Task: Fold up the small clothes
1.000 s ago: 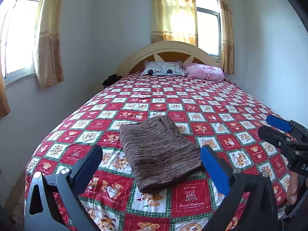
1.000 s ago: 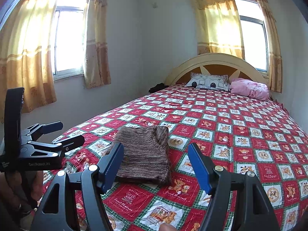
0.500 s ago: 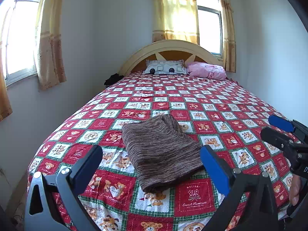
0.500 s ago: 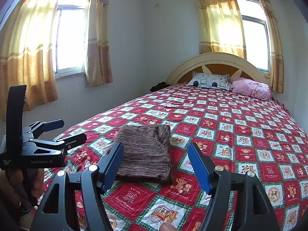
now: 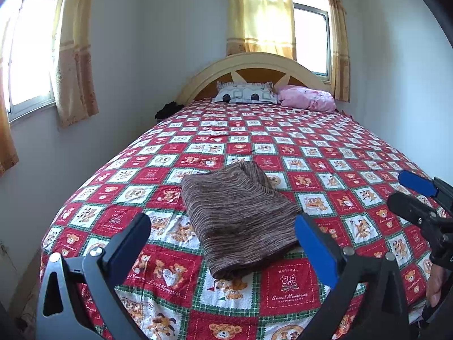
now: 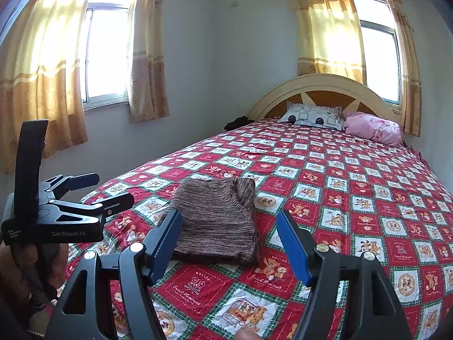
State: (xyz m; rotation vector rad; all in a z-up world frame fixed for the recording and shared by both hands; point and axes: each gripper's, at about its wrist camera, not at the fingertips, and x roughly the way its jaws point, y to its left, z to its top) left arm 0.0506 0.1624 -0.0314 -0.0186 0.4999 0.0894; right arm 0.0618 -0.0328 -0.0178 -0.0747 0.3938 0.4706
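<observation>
Brown knit garment [image 5: 237, 221] lies folded in a compact rectangle on the bedspread [image 5: 325, 153], near the foot of the bed, left of centre. Looks finished or close; if another fold is wanted, pinch the near corners, lift low, lay over evenly.

Left gripper [image 5: 223, 243] fingers wide, empty, hovering short of the cloth. Right gripper [image 6: 229, 243] likewise wide, nothing held.

Bed's left edge runs close beside the garment; wall just beyond. Broad open bedspread to the right and toward the pillows [image 5: 246, 95] — room to set the piece aside.
</observation>
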